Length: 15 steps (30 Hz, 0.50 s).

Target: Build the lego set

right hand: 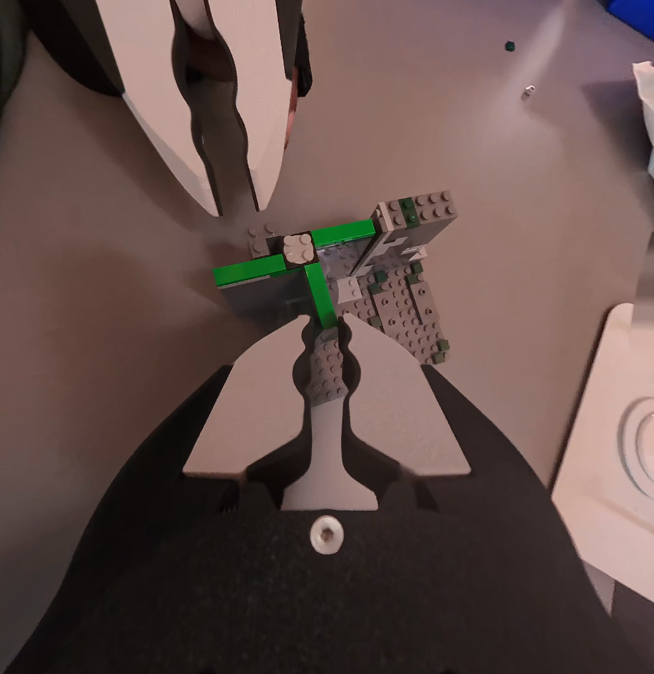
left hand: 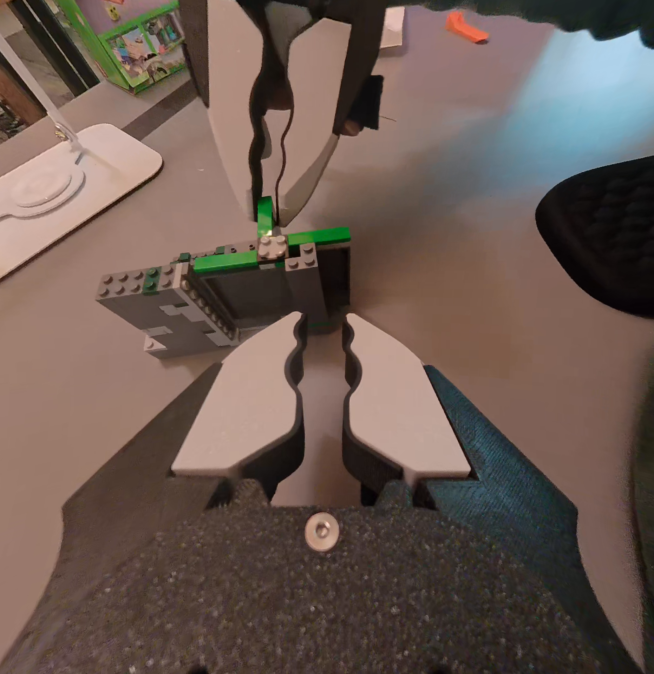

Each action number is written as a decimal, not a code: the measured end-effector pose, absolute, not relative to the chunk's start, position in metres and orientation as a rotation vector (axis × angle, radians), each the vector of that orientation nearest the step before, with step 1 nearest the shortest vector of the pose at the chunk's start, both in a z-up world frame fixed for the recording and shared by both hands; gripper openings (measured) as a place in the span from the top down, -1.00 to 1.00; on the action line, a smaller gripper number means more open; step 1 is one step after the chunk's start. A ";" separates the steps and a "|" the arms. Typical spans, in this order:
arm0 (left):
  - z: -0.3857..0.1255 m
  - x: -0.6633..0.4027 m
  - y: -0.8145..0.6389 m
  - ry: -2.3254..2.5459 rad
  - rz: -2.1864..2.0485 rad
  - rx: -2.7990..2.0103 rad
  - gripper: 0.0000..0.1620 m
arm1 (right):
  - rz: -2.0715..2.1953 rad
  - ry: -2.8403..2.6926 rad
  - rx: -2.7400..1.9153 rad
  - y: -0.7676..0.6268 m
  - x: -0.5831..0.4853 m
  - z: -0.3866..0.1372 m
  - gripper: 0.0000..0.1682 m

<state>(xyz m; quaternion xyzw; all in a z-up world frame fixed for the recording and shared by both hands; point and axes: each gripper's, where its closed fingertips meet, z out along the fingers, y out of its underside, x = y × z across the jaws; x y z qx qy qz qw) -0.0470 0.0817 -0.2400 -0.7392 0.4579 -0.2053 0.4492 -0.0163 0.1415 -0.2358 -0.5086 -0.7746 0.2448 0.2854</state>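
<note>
A grey Lego build [left hand: 165, 317] stands on the grey table, with walls, a studded base [right hand: 398, 313] and three bright green bars set like a pinwheel around a light grey 2x2 plate [right hand: 298, 250]. My right gripper [right hand: 326, 320] is shut on the outer end of one green bar [right hand: 320, 295] on top of the build. In the left wrist view it comes down from the top [left hand: 269, 217] onto that bar [left hand: 264, 215]. My left gripper [left hand: 323, 319] is slightly open and empty, hovering just in front of the build. It also shows in the right wrist view [right hand: 239, 209], beside the build.
A white stand base [left hand: 62, 189] lies left of the build and shows in the right wrist view [right hand: 610, 456]. A green Lego box [left hand: 143, 51] and an orange piece [left hand: 464, 29] are far back. A black mesh seat [left hand: 603, 237] is at right. Small loose pieces [right hand: 510, 45] and a white bag [right hand: 650, 109] lie beyond. About 7 cm separates my left fingertips from my right.
</note>
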 end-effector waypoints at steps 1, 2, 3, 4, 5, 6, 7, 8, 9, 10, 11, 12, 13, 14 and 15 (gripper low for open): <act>-0.241 -0.046 0.083 1.136 -0.503 -1.829 0.78 | 0.643 -2.055 -1.363 0.141 -0.016 -0.235 0.86; -0.242 -0.046 0.085 1.138 -0.498 -1.831 0.77 | 0.634 -2.041 -1.368 0.141 -0.016 -0.235 0.86; -0.243 -0.045 0.086 1.140 -0.494 -1.832 0.77 | 0.628 -2.033 -1.373 0.142 -0.015 -0.235 0.86; -0.244 -0.045 0.087 1.140 -0.492 -1.832 0.77 | 0.628 -2.027 -1.379 0.142 -0.015 -0.235 0.86; -0.244 -0.044 0.089 1.139 -0.486 -1.832 0.77 | 0.630 -2.020 -1.385 0.142 -0.015 -0.235 0.85; -0.244 -0.044 0.090 1.139 -0.477 -1.831 0.77 | 0.633 -2.014 -1.392 0.142 -0.014 -0.235 0.84; -0.244 -0.045 0.091 1.140 -0.469 -1.831 0.77 | 0.639 -2.006 -1.400 0.143 -0.013 -0.234 0.83; -0.245 -0.045 0.091 1.139 -0.466 -1.830 0.77 | 0.651 -1.994 -1.407 0.144 -0.011 -0.232 0.83; -0.245 -0.045 0.091 1.138 -0.466 -1.830 0.77 | 0.666 -1.980 -1.416 0.144 -0.010 -0.231 0.81; -0.245 -0.045 0.091 1.137 -0.464 -1.831 0.77 | 0.677 -1.968 -1.431 0.145 -0.007 -0.230 0.79; -0.246 -0.046 0.092 1.136 -0.455 -1.832 0.77 | 0.678 -1.956 -1.449 0.147 -0.003 -0.231 0.77; -0.246 -0.048 0.093 1.135 -0.443 -1.833 0.77 | 0.674 -1.945 -1.469 0.150 0.002 -0.233 0.76; -0.247 -0.049 0.094 1.133 -0.429 -1.834 0.77 | 0.668 -1.936 -1.497 0.153 0.007 -0.237 0.75; -0.248 -0.052 0.096 1.131 -0.409 -1.838 0.76 | 0.665 -1.929 -1.535 0.155 0.013 -0.243 0.73; -0.249 -0.056 0.099 1.130 -0.376 -1.846 0.76 | 0.667 -1.922 -1.575 0.156 0.019 -0.250 0.73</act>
